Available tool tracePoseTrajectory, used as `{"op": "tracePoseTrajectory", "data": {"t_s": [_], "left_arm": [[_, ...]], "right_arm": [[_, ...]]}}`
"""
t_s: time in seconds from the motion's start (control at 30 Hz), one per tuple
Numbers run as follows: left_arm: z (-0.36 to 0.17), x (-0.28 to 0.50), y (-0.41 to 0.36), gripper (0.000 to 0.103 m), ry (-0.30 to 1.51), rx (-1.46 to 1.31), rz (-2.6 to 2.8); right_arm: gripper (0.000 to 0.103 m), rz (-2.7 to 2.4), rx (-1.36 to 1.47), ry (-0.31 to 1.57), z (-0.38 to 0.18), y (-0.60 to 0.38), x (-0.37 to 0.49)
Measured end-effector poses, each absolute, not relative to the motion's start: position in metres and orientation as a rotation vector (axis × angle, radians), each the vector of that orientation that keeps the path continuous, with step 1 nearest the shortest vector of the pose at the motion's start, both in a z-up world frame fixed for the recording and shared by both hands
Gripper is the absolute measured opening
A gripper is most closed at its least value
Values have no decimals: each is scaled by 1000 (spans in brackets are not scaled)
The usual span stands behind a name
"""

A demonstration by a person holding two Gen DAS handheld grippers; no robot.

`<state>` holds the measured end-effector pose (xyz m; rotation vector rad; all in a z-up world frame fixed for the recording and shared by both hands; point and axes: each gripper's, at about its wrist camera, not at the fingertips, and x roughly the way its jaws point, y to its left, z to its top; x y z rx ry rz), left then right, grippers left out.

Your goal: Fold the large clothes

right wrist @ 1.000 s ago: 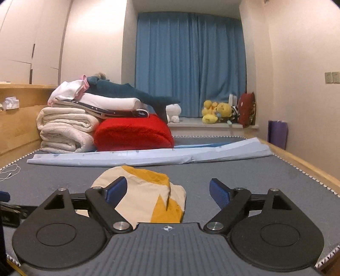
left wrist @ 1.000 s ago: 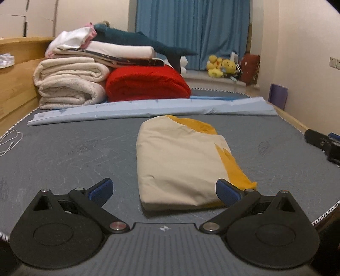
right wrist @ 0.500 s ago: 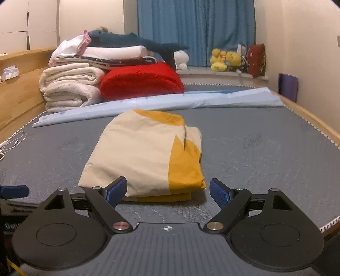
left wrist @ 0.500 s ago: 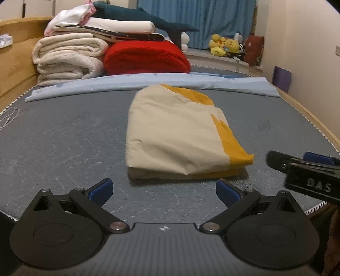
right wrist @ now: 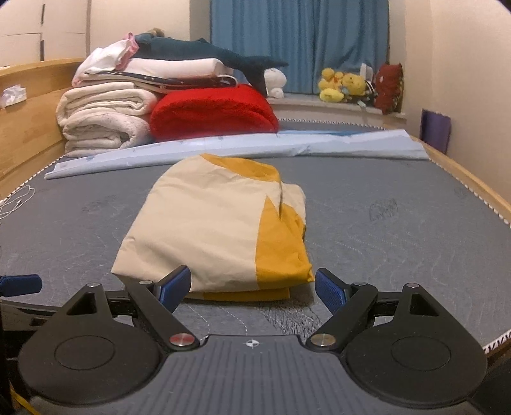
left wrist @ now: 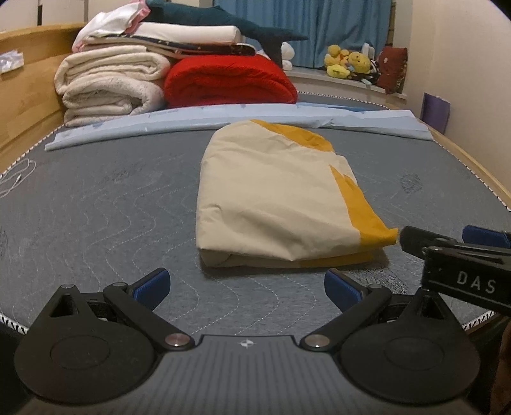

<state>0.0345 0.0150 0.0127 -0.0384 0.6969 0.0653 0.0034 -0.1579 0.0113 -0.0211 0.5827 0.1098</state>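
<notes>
A grey quilted mattress in a wooden bed frame fills both views. Across its far part lies a long light-blue folded sheet, and behind that, against the headboard side, a stack of cream blankets sits beside a rolled red blanket; white folded bedding and a dark teal plush shark lie on top of them. Blue curtains hang at the far wall, with yellow plush toys on the ledge below.

The folded garment, cream with mustard-yellow panels along its right side, lies flat in the middle of the mattress, well short of the blue sheet. Its near edge shows stacked layers.

The left claw hovers over the near edge of the mattress, its blue-padded jaws spread wide with nothing between them, just short of the garment's near edge. The right claw is likewise spread and holds nothing; its left pad overlaps the garment's near edge in the right wrist view, though contact cannot be told. From the left wrist view it sits close to the garment's yellow corner.

A thin white cable lies at the mattress's left edge.
</notes>
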Motion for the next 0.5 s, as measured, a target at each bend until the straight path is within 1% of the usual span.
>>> {"op": "tracePoseTrajectory", "data": {"t_s": [0.5], "left_arm": [[11, 36, 21, 103, 710, -79, 86]], "right_arm": [[85, 116, -43, 616, 6, -161, 5]]}}
